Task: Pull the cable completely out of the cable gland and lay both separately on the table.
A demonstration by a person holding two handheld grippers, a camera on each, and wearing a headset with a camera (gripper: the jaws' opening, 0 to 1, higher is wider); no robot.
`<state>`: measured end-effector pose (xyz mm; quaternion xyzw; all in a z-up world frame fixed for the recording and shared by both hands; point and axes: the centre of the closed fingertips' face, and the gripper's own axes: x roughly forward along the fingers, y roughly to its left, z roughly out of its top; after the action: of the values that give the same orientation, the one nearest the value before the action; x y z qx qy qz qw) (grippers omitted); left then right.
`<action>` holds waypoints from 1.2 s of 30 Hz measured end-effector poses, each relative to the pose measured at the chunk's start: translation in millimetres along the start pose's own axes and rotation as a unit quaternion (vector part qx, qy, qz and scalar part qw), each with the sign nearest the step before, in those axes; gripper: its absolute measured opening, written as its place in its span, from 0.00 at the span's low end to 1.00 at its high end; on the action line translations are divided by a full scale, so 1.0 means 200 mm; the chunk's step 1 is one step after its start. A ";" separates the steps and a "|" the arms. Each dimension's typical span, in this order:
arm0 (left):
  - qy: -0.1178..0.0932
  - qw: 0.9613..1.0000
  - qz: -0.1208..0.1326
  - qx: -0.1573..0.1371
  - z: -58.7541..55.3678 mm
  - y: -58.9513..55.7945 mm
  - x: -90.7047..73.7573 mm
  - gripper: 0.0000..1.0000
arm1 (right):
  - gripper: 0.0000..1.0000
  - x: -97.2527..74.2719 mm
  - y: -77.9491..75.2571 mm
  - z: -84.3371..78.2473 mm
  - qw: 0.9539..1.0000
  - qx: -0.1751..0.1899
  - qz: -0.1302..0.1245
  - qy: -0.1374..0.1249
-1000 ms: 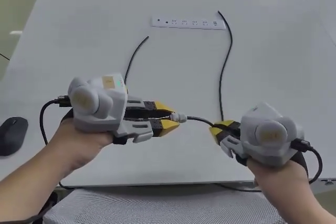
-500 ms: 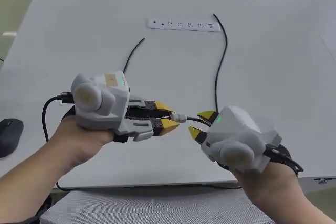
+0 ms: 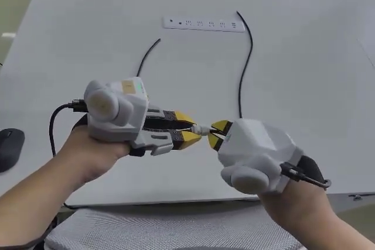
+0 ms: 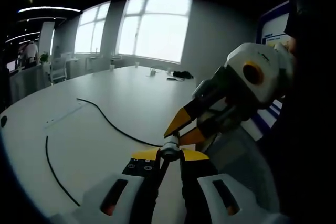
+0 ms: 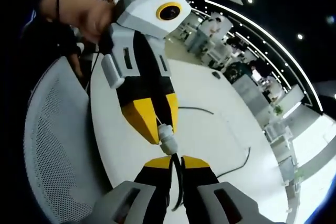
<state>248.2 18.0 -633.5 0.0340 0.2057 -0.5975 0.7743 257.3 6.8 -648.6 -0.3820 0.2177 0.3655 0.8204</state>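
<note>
In the head view my left gripper (image 3: 190, 130) is held over the table's near edge, shut on the small white cable gland (image 3: 200, 129). My right gripper (image 3: 215, 134) faces it tip to tip, its jaws closed around the black cable (image 3: 240, 86) right where it leaves the gland. From there the cable runs away across the table. In the left gripper view the gland (image 4: 169, 148) sits between my left gripper (image 4: 169, 155) tips, with the right gripper (image 4: 179, 132) just beyond. In the right gripper view the cable (image 5: 177, 179) passes between my right gripper (image 5: 177, 162) tips, and the gland (image 5: 167, 140) is just ahead in the left gripper (image 5: 164, 132).
A white power strip (image 3: 203, 24) lies at the far side of the table (image 3: 304, 57). A second short black cable (image 3: 149, 57) lies left of centre. A dark mouse (image 3: 9, 147) sits at the left edge. A mesh chair (image 5: 52, 129) stands below the near edge.
My right gripper has moved left along the cable up to the gland, rolled over, and its jaws have closed from open onto the cable. The left gripper has held still.
</note>
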 end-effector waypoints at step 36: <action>-0.003 1.000 0.015 0.010 0.01 -0.04 -0.02 0.15 | 0.00 0.00 -0.07 -0.36 0.976 0.218 -0.015 0.022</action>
<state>240.9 17.7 -628.3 0.0436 0.1970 -0.5882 0.7831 262.8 -56.4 -686.5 -0.2053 0.3039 0.2883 0.8845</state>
